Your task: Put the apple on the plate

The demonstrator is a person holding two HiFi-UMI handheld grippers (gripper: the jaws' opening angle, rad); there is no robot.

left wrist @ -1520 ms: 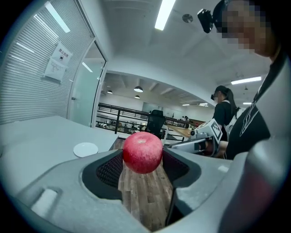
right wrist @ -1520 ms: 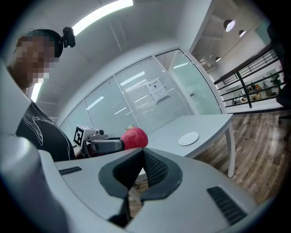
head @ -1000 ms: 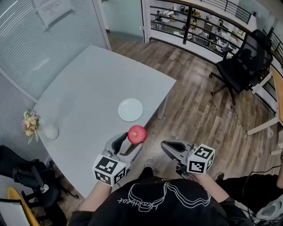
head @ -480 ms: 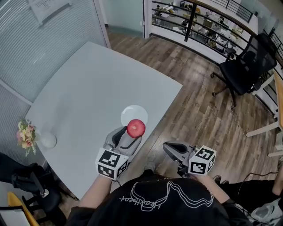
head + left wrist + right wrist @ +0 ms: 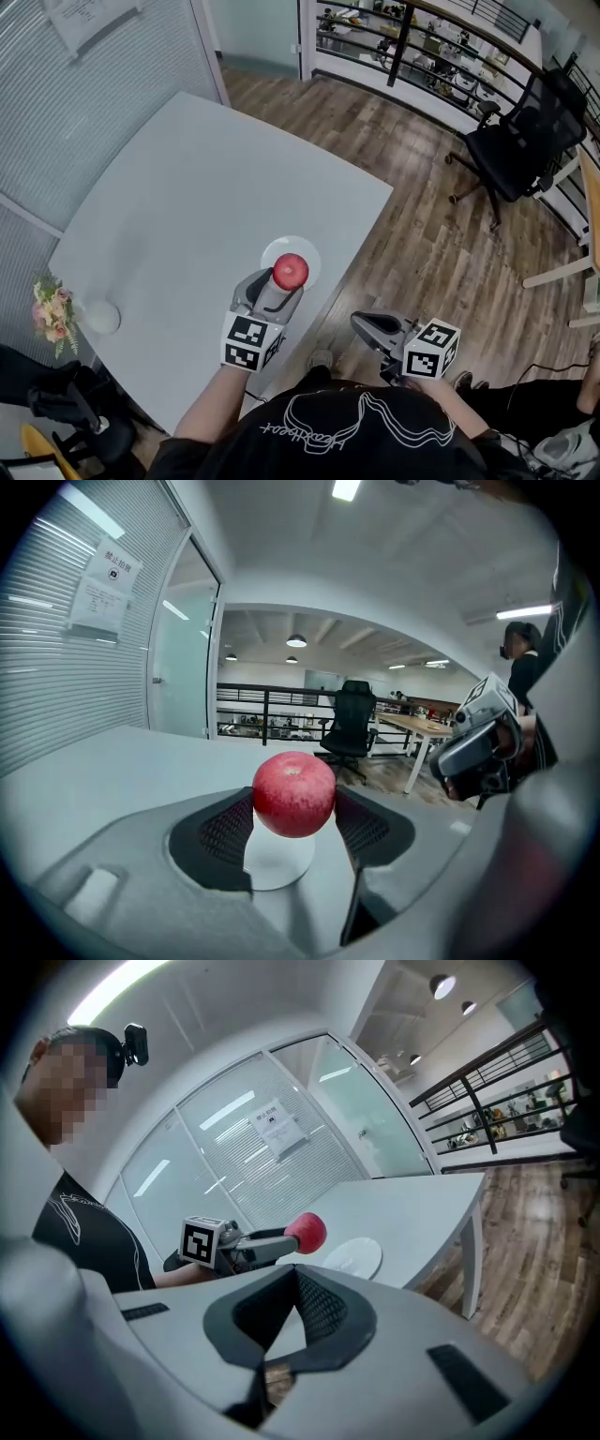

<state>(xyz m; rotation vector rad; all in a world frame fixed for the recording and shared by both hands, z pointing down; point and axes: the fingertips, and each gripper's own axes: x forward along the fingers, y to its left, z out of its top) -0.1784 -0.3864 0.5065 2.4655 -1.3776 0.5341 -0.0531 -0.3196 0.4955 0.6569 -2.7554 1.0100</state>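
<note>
My left gripper (image 5: 284, 282) is shut on a red apple (image 5: 290, 271), one pad on either side of it. Directly beneath the apple lies a small white plate (image 5: 310, 253), close to the near right edge of the pale grey table (image 5: 187, 178). In the left gripper view the apple (image 5: 294, 794) hangs just above the plate (image 5: 278, 862). My right gripper (image 5: 362, 324) hovers off the table's edge over the wooden floor, its jaws shut with nothing in them. From the right gripper view the apple (image 5: 306, 1232) and plate (image 5: 352, 1257) show beyond its own closed tips (image 5: 298, 1274).
A bunch of flowers (image 5: 49, 314) and a white round vase (image 5: 101, 317) stand at the table's left corner. A black office chair (image 5: 516, 141) is on the wooden floor at the right. A railing (image 5: 403, 42) runs along the far side.
My left gripper has carried the apple away from me, from the table's near edge to over the plate. The right gripper has drifted slightly lower in the view.
</note>
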